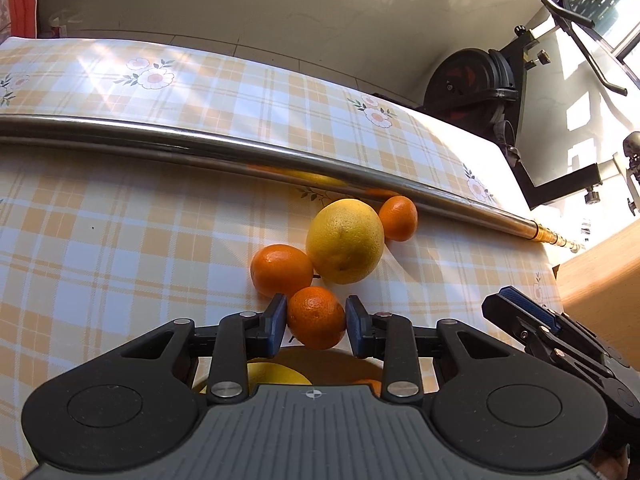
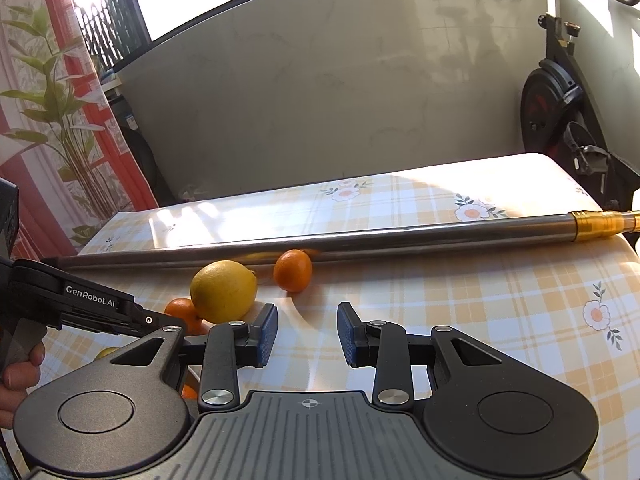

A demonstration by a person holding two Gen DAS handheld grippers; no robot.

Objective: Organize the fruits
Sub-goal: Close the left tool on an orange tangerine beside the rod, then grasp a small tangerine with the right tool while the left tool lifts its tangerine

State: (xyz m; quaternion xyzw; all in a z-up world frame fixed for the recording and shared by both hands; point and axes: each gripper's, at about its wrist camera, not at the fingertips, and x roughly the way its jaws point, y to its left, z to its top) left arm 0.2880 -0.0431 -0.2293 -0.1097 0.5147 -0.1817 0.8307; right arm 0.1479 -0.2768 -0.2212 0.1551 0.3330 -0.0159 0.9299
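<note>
Orange peel sits squarely between the blue pads of the left hand-held gripper (image 1: 316, 322): a mandarin (image 1: 316, 317), with the left pad against its skin and the right pad at its edge, so the jaws look closed on it or all but closed. Taking the big yellow citrus (image 1: 345, 241) as landmark, this mandarin lies just on the near side of it, straight ahead along the fingers, so no sideways reach is needed. A second mandarin (image 1: 281, 270) touches the yellow fruit on its near-left, and a third (image 1: 398, 218) sits at its far right, against the steel pole (image 1: 200, 146) that crosses the checked worktop (image 1: 100, 240). Beneath the gripper, more yellow and orange fruit shows, partly hidden.

The right hand-held gripper (image 2: 307, 334) stands to the right of the yellow citrus, narrow and empty, its pads over bare cloth. The left hand is clearly the nearer one; I judge that the next move is a lift straight off the cloth.
</note>
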